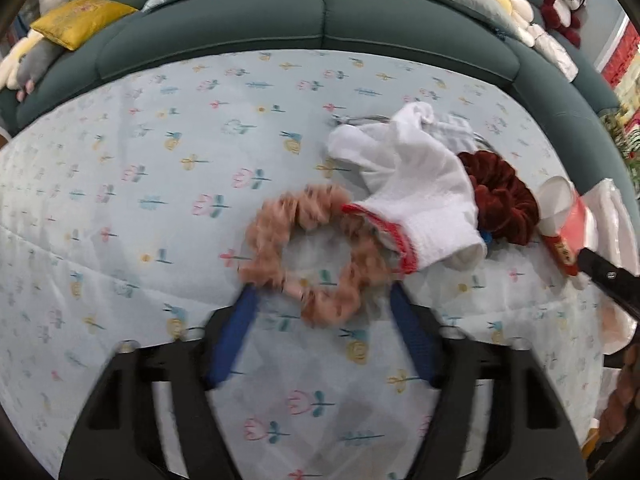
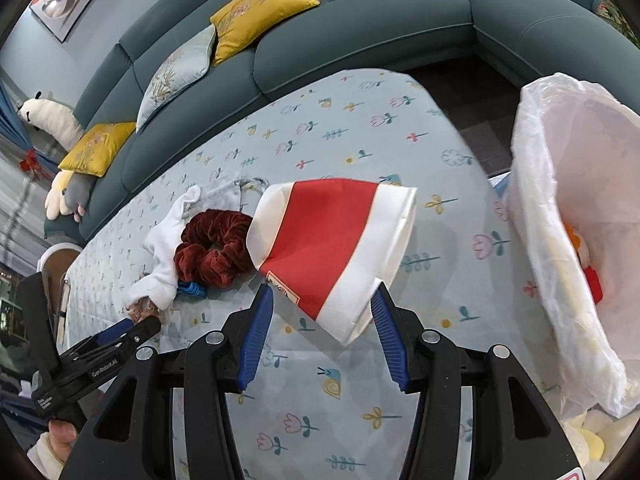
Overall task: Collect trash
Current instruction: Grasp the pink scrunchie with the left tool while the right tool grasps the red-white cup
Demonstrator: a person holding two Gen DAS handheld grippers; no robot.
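A red and white paper cup (image 2: 332,248) is held on its side between the blue pads of my right gripper (image 2: 322,300), above the table; it also shows in the left wrist view (image 1: 560,216). My left gripper (image 1: 324,296) is open, its fingers on either side of a pink scrunchie (image 1: 316,256) lying on the cloth. A white glove (image 1: 408,192) overlaps the scrunchie. A dark red scrunchie (image 1: 504,196) lies beside the glove and shows in the right wrist view too (image 2: 212,248).
A white plastic trash bag (image 2: 560,240) stands open at the table's right end with some items inside. The table carries a pale blue flowered cloth (image 1: 160,200). A teal sofa (image 1: 280,20) with cushions curves behind. A small blue clip (image 2: 192,290) lies under the glove.
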